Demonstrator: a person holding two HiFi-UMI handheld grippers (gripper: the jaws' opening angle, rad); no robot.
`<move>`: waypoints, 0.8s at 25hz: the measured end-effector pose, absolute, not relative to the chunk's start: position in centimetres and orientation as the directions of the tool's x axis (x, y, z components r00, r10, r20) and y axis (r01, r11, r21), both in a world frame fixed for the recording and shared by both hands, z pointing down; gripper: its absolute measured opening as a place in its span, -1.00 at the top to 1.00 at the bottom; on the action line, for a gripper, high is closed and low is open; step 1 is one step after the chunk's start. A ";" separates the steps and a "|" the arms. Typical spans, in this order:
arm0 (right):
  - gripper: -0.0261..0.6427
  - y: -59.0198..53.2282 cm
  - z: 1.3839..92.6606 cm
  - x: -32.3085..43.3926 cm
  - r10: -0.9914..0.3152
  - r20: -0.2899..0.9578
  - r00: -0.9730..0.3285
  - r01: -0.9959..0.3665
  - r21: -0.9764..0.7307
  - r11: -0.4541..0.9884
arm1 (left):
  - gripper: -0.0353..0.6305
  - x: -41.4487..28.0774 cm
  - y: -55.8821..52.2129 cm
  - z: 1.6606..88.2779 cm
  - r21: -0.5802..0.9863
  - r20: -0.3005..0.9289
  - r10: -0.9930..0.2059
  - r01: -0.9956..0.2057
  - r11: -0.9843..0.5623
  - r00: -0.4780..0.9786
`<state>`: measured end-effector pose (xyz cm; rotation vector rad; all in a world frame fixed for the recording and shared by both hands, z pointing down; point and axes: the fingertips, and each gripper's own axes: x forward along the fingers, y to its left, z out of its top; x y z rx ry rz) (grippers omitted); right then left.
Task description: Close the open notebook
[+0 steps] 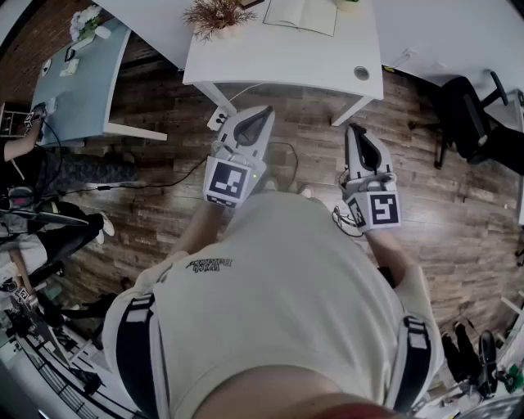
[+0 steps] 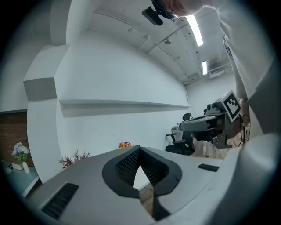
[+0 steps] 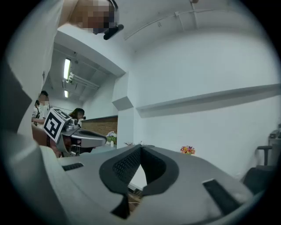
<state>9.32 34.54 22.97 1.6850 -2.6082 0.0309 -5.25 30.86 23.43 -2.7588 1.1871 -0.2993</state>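
The open notebook (image 1: 301, 15) lies with pale pages on the far part of the white table (image 1: 278, 65), cut off by the top edge of the head view. My left gripper (image 1: 264, 114) and right gripper (image 1: 354, 129) are held level in front of my chest, above the wooden floor and short of the table's near edge. Both are shut with nothing between the jaws. In the left gripper view the jaws (image 2: 139, 148) meet at their tips, and the right gripper (image 2: 206, 123) shows beside them. The right gripper view shows its own tips (image 3: 140, 147) touching too.
A dried plant (image 1: 214, 15) stands on the table left of the notebook, and a round cable hole (image 1: 361, 73) sits near the table's right corner. A light-blue table (image 1: 82, 82) and a seated person (image 1: 24, 164) are at the left, a black office chair (image 1: 467, 114) at the right. Cables run over the floor.
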 end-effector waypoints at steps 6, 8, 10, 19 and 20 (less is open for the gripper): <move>0.92 34.7 23.3 9.5 -0.912 0.039 -0.408 -0.913 -0.033 0.407 | 0.85 -4.7 31.5 24.1 -0.199 0.150 -0.718 -0.691 -0.695 0.679; 0.92 34.8 23.4 9.5 -0.912 0.047 -0.407 -0.913 -0.036 0.405 | 0.85 -4.7 31.5 24.3 -0.192 0.157 -0.717 -0.691 -0.697 0.679; 0.92 34.8 23.3 9.4 -0.912 0.049 -0.407 -0.913 -0.037 0.406 | 0.85 -4.7 31.6 24.3 -0.187 0.155 -0.717 -0.692 -0.697 0.680; 0.92 35.3 24.0 9.7 -0.910 0.080 -0.407 -0.913 -0.054 0.404 | 0.85 -4.3 32.2 24.9 -0.185 0.176 -0.709 -0.685 -0.705 0.683; 0.92 35.3 24.1 9.8 -0.910 0.083 -0.407 -0.913 -0.057 0.403 | 0.85 -4.2 32.2 24.9 -0.185 0.177 -0.708 -0.683 -0.706 0.684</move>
